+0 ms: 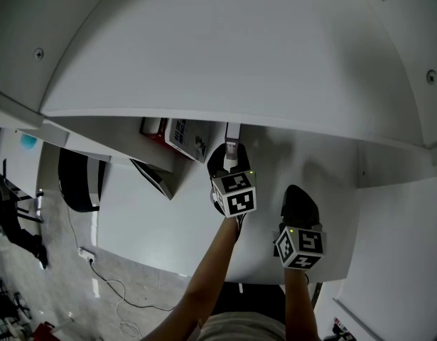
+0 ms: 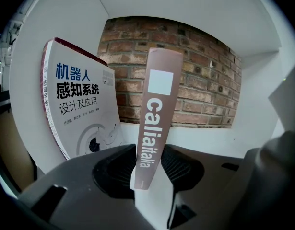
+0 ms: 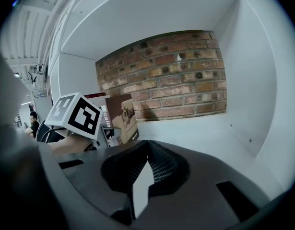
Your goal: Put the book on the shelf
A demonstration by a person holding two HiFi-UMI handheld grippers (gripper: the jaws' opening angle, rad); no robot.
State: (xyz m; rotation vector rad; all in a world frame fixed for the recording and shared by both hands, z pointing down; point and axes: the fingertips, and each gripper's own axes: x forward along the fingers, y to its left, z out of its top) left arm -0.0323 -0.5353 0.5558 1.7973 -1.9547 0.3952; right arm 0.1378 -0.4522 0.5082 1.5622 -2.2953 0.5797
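A thin brown book [image 2: 157, 114] with white lettering on its spine stands almost upright in the shelf bay, its top leaning slightly right. My left gripper [image 2: 148, 164] is shut on the lower spine, a pad on each side. From the head view, the left gripper [image 1: 231, 155] reaches under the shelf top with the brown book [image 1: 232, 135] at its tip. A white book [image 2: 82, 109] with blue and black print leans against the bay's left wall, just left of the brown book. My right gripper [image 3: 147, 145] hangs to the right, jaws shut together and empty; the brown book [image 3: 122, 116] lies to its left.
The bay has a brick back wall [image 2: 200, 90], a white floor [image 3: 200, 133] and a white right wall [image 3: 248, 90]. The wide shelf top [image 1: 239, 55] hides most of the bay from above. A red book [image 1: 155, 128] sits beside the white book [image 1: 186, 137]. A dark chair [image 1: 79, 180] stands on the floor at the left.
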